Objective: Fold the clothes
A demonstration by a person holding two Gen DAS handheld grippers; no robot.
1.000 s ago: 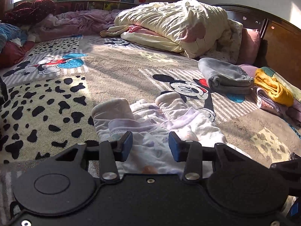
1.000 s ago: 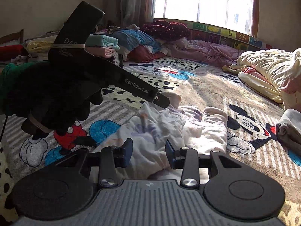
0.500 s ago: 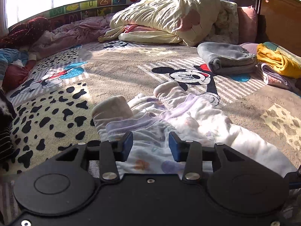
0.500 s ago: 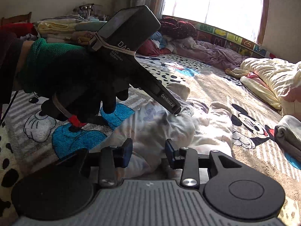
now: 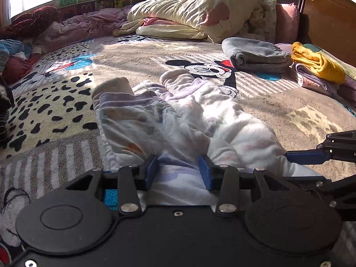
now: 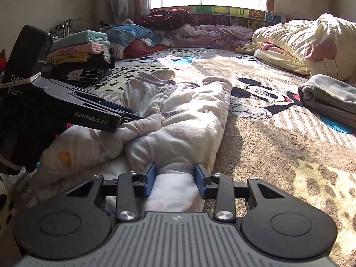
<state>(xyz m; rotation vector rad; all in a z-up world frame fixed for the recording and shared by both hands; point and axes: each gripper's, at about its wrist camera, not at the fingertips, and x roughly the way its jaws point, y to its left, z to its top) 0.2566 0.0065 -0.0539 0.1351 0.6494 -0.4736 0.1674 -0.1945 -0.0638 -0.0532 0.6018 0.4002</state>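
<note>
A white printed garment (image 5: 178, 122) with pale purple trim lies on the cartoon-print blanket (image 5: 55, 102), its two tube ends pointing away from me. My left gripper (image 5: 179, 172) sits at its near end, and cloth fills the gap between the blue pads. In the right wrist view the left gripper (image 6: 131, 114) lies low at the left, with fabric bunched into its tip. My right gripper (image 6: 175, 176) holds the near right end of the garment (image 6: 189, 122), the cloth pinched between its pads. It shows again at the edge of the left wrist view as the right gripper (image 5: 304, 156).
A folded grey cloth (image 5: 255, 55) and a yellow cloth (image 5: 316, 64) lie to the right, by the dark headboard (image 5: 322, 22). A cream quilt (image 5: 195, 11) is heaped at the back. A stack of folded clothes (image 6: 82, 55) stands at the left. A black-gloved hand (image 6: 26, 138) holds the left gripper.
Both grippers drew back toward the near end of the garment and sank. The left gripper dropped from a raised tilt to lie low on the cloth. The garment now stretches out longer.
</note>
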